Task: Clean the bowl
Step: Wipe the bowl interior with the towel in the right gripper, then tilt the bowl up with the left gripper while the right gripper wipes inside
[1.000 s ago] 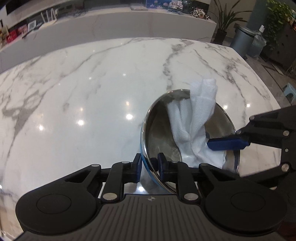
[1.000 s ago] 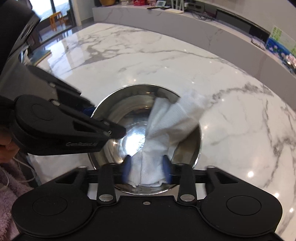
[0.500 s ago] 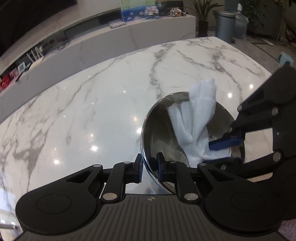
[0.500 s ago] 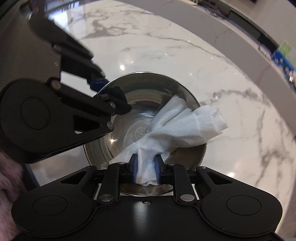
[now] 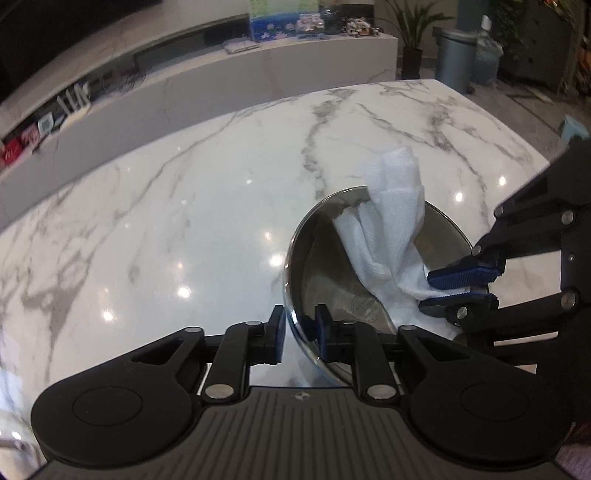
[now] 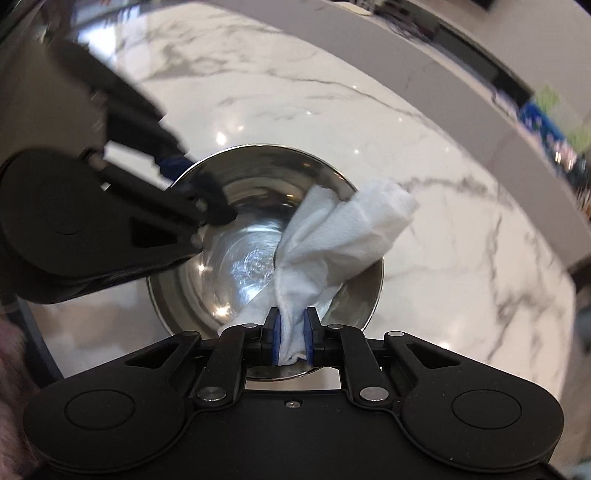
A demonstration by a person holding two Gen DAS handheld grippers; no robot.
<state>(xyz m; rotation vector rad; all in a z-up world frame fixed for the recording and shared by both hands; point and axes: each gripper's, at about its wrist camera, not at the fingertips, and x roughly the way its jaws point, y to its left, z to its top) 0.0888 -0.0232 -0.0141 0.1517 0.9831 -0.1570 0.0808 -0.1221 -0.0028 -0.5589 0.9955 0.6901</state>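
Right gripper (image 6: 291,341) clamps white cloth (image 6: 343,229); left gripper (image 5: 298,334), jaws just easing apart, straddles bowl (image 5: 369,306) rim. Re-grip rim firmly before wiping.

Quick count on the marble.
One steel bowl (image 5: 317,258), one white cloth (image 5: 391,229), two grippers: left (image 5: 299,332), right (image 6: 292,341); one bin (image 5: 456,55), one potted plant (image 5: 410,33) behind.
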